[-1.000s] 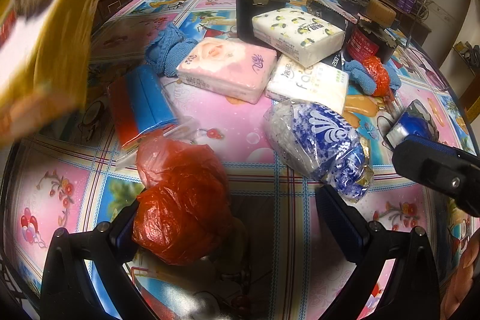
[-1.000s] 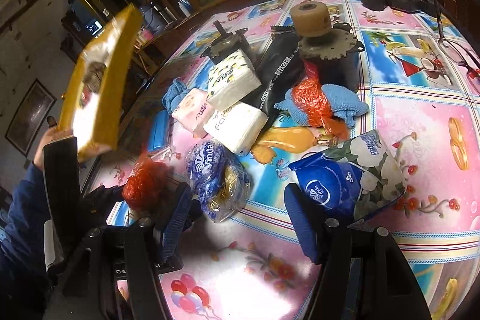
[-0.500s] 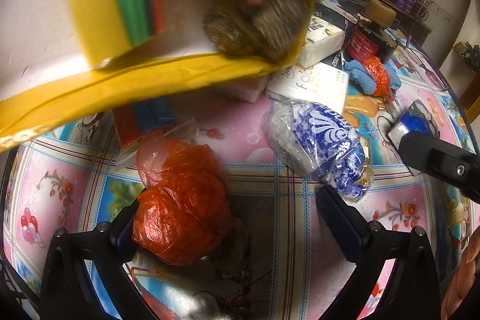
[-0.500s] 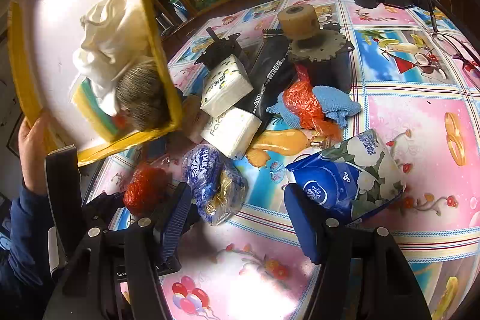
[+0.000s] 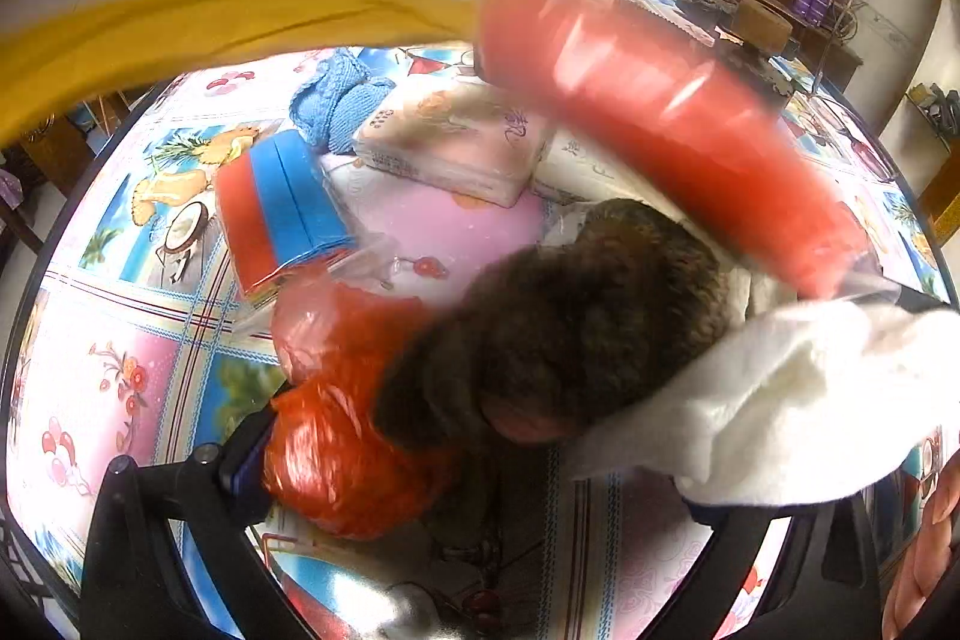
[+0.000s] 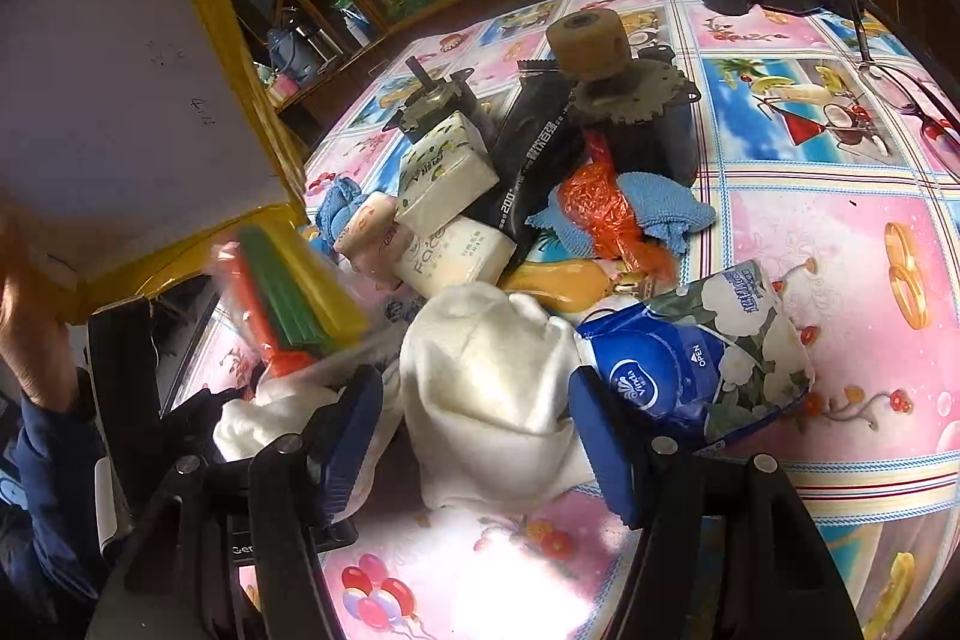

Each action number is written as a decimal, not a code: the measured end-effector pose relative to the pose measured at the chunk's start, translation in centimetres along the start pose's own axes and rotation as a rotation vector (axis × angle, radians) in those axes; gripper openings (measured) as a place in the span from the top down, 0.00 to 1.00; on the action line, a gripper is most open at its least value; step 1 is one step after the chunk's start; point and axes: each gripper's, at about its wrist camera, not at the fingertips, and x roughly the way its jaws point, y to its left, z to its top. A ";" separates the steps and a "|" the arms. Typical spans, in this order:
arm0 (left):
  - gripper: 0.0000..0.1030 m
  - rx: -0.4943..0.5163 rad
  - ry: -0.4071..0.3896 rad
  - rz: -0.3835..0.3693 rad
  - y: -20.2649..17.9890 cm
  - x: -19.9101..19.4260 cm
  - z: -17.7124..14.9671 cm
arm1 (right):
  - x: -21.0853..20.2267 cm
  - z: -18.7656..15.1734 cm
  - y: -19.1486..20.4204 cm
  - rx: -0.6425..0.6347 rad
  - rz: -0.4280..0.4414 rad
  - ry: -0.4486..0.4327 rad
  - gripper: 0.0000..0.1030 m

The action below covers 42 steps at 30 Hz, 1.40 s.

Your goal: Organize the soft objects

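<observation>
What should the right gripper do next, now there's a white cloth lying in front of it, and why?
Probably ease the right gripper forward and close on the white cloth: its jaws stand open with the cloth lying between them, seemingly unpinched.

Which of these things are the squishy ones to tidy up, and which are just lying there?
To tidy:
white cloth
red plastic bag
pink tissue pack
blue flowered tissue pack
blue knitted cloth
pack of coloured sponges

Just lying there:
black motor with a toothed wheel
glasses
floral tablecloth
</observation>
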 end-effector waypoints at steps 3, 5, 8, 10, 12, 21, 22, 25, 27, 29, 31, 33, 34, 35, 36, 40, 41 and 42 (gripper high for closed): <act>0.00 0.000 0.000 0.000 0.0 0.0 0.0 | 0.0 0.0 0.0 0.002 0.002 0.000 0.33; 0.00 0.000 0.000 0.000 0.0 0.0 0.0 | 0.0 0.0 -0.1 0.002 0.002 0.000 0.33; 0.00 0.000 0.000 0.000 0.0 0.0 0.0 | 0.0 0.0 -0.1 0.001 0.002 0.002 0.33; 0.00 0.000 0.000 0.000 0.0 0.0 0.0 | 0.0 -0.1 -0.1 0.000 0.002 0.002 0.33; 0.00 0.000 0.000 0.000 0.0 0.0 0.0 | -0.1 -0.2 -0.1 -0.001 0.000 0.003 0.33; 0.00 0.000 0.000 0.000 0.0 0.0 0.0 | 0.4 0.0 0.0 0.000 -0.007 0.008 0.33; 0.00 0.000 0.000 0.000 0.0 0.0 0.0 | 0.5 0.1 -0.1 0.000 -0.009 0.007 0.33; 0.00 0.000 0.000 0.000 0.1 0.0 0.0 | 0.4 0.0 -0.1 0.003 -0.010 0.006 0.33; 0.00 0.000 0.000 0.000 0.1 0.0 0.0 | 0.4 0.1 -0.1 0.004 -0.009 0.006 0.33; 0.00 0.000 0.000 0.000 0.1 0.0 0.0 | 0.3 0.1 -0.2 0.005 -0.007 0.005 0.33; 0.00 0.000 0.000 0.000 0.1 0.0 0.0 | 0.2 0.1 -0.2 0.009 -0.004 0.000 0.33; 0.00 0.000 0.000 0.000 0.1 0.0 0.0 | -0.1 0.2 -0.5 0.018 -0.002 -0.008 0.33; 0.00 0.000 0.000 0.000 0.1 0.0 0.0 | -0.2 0.2 -0.6 0.025 0.001 -0.012 0.33; 0.00 0.000 -0.001 0.000 0.1 0.0 0.0 | -0.3 0.2 -0.7 0.030 0.003 -0.015 0.33; 0.00 0.000 0.000 0.000 0.1 0.0 0.0 | -0.4 0.2 -0.8 0.035 0.006 -0.018 0.33; 0.00 0.000 0.000 0.000 0.1 0.0 0.1 | -0.7 0.1 -0.8 0.036 0.006 -0.030 0.33; 0.00 0.000 0.000 0.000 0.1 0.0 0.0 | -0.9 0.1 -0.8 0.036 0.005 -0.036 0.33; 0.00 0.000 0.000 0.000 0.1 0.0 0.0 | -1.0 0.1 -0.9 0.037 0.003 -0.041 0.33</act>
